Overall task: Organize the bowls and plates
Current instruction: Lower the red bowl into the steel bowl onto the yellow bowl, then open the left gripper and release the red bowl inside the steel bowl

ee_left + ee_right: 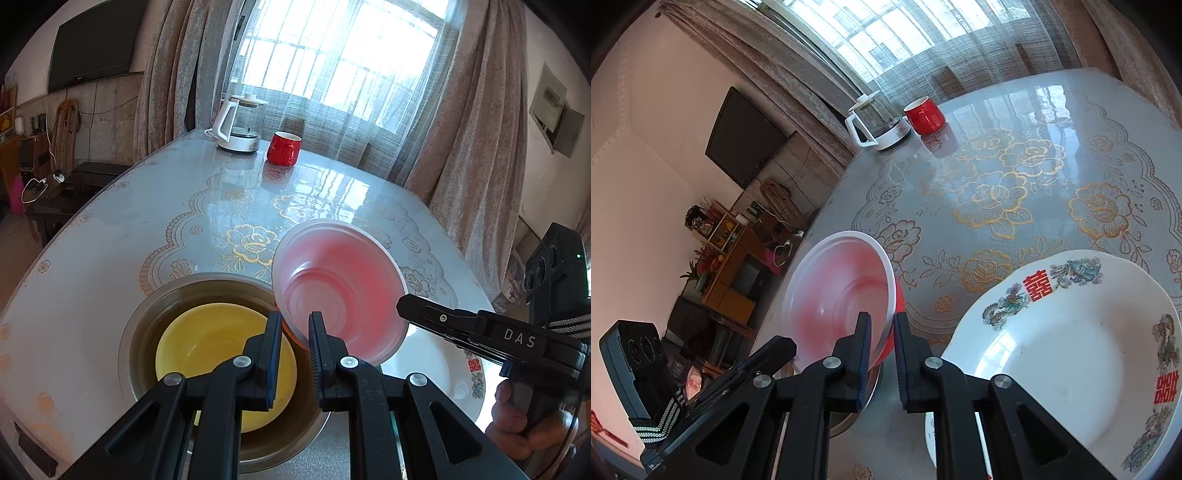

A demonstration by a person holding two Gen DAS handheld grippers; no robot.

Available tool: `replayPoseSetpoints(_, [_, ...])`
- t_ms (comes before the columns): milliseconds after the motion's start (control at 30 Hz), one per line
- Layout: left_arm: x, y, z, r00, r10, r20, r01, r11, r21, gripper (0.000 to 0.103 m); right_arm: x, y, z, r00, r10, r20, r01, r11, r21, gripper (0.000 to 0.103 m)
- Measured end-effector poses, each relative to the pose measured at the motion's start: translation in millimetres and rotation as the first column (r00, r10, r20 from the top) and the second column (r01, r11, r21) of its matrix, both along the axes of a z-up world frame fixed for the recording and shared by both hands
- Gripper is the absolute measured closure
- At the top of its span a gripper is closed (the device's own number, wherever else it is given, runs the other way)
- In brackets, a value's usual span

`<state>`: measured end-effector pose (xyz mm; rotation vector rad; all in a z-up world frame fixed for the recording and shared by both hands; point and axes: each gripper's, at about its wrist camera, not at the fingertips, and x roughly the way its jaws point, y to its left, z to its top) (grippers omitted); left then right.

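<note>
The red bowl [338, 291] hangs tilted in the air, its white inside turned toward both cameras, above the gap between the metal basin [144, 314] holding a yellow bowl [207, 350] and the white plate [1071, 350] with red characters. Both tongs pinch it by the rim: the left tongs [294, 332] clamp the lower edge, and the right tongs [881, 334] grip the rim from the other side. With two thin holds on one slick plastic rim, uneven pulling could twist the bowl free, likely dropping it onto the basin edge or the plate. Farther back on the flowered surface [147, 221] stand a red mug [283, 148] and a white kettle [236, 125]
</note>
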<state>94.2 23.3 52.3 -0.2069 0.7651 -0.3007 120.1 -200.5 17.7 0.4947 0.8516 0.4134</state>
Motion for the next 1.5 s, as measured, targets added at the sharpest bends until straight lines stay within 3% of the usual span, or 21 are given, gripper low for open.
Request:
replayPoseSetpoints(433, [-17, 53, 5, 0.996, 0.089, 0.001, -0.089, 0.994, -0.062, 0.088, 0, 46, 7, 0.993, 0.120, 0.018, -0.120, 0.993, -0.010, 0.091])
replayPoseSetpoints(733, [-24, 80, -8, 0.989, 0.138, -0.050, -0.141, 0.987, -0.077, 0.088, -1, 75, -4, 0.982, 0.189, -0.010, -0.189, 0.982, -0.018, 0.091])
replayPoseSetpoints(1300, [-15, 79, -42, 0.977, 0.130, -0.167, -0.143, 0.988, -0.066, 0.088, 3, 79, -40, 0.975, 0.181, -0.127, -0.192, 0.978, -0.084, 0.091])
replayPoseSetpoints(1500, [-15, 79, -47, 0.974, 0.137, -0.180, -0.149, 0.987, -0.056, 0.088, 2, 78, -41, 0.979, 0.163, -0.118, -0.177, 0.977, -0.120, 0.089])
